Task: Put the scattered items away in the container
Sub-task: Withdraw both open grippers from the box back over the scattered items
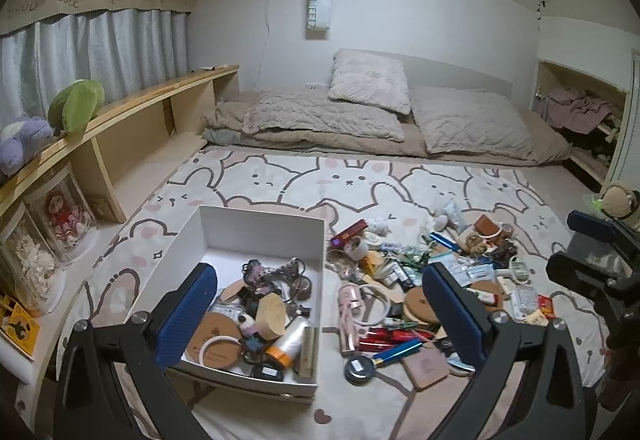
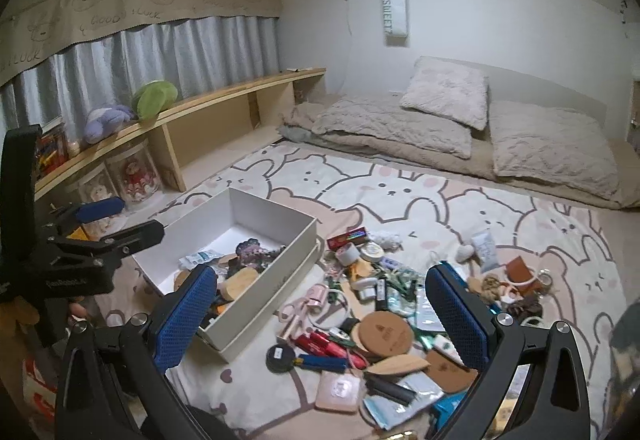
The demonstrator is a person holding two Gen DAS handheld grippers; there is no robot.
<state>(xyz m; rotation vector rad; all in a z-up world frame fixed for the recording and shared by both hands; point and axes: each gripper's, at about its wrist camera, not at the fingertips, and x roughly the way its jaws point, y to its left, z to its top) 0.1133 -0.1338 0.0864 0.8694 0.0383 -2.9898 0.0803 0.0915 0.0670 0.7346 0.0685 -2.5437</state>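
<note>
Container: I see the white box (image 1: 256, 236) on the bunny rug (image 1: 360, 180), already part-filled with cork coasters, a tape roll and a dark strap; its far half is bare
Scattered items: the pile (image 2: 384, 304) lies on the rug just right of the box; red tubes, a round cork coaster (image 2: 385, 332), a pink square case (image 2: 339, 389), a magnifier (image 1: 362, 365)
View differences: my right wrist view shows the left gripper (image 2: 116, 220) beside the box's left wall; my left wrist view shows the right gripper (image 1: 592, 240) at the pile's right edge
Surroundings: bedding (image 1: 360, 120) behind; a wooden shelf (image 1: 120, 112) with plush toys to the left
Fingers: both pairs spread wide, grasping nothing; left hovers over the box's near end, right over the pile
</note>
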